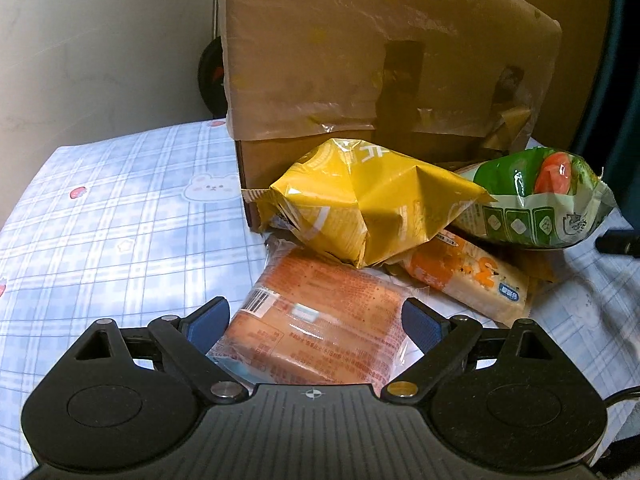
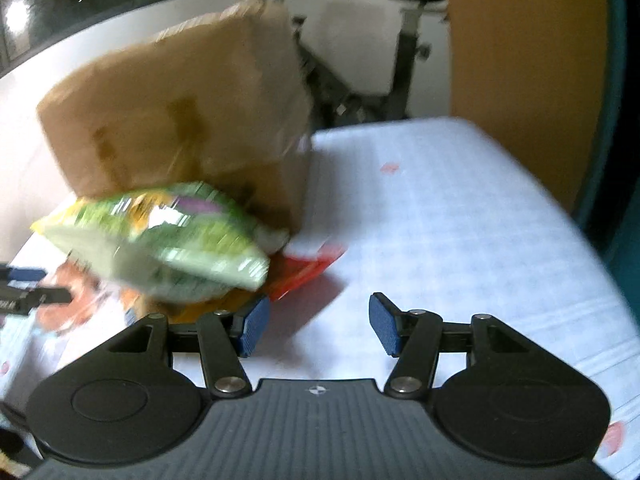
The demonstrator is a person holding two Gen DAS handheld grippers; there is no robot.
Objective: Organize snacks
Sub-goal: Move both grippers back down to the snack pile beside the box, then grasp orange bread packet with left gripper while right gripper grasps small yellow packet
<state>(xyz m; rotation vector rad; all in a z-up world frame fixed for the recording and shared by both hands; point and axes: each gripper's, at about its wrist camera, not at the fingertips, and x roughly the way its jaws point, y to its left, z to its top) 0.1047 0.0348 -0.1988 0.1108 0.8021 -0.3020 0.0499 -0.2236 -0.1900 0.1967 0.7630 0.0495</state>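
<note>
An orange snack packet [image 1: 320, 320] with a barcode lies flat on the cloth between the fingers of my left gripper [image 1: 316, 322], whose jaws stand wide on either side of it. Behind it a yellow bag [image 1: 360, 204] and a green bag [image 1: 536, 200] are piled over an orange-and-white packet [image 1: 468, 276]. All of them lie against a taped cardboard box [image 1: 360, 60]. My right gripper [image 2: 320, 328] is open over bare cloth with nothing between its pads. To its left are the green bag [image 2: 160, 244] and a red packet [image 2: 308, 272]. The right wrist view is blurred.
A blue checked cloth [image 1: 100, 220] covers the table. An exercise bike [image 2: 360, 60] and a tall orange-brown panel [image 2: 520, 60] stand behind the table. The table's rounded far corner and right edge [image 2: 560, 208] are near. The left gripper's finger [image 2: 24, 292] shows at the left border.
</note>
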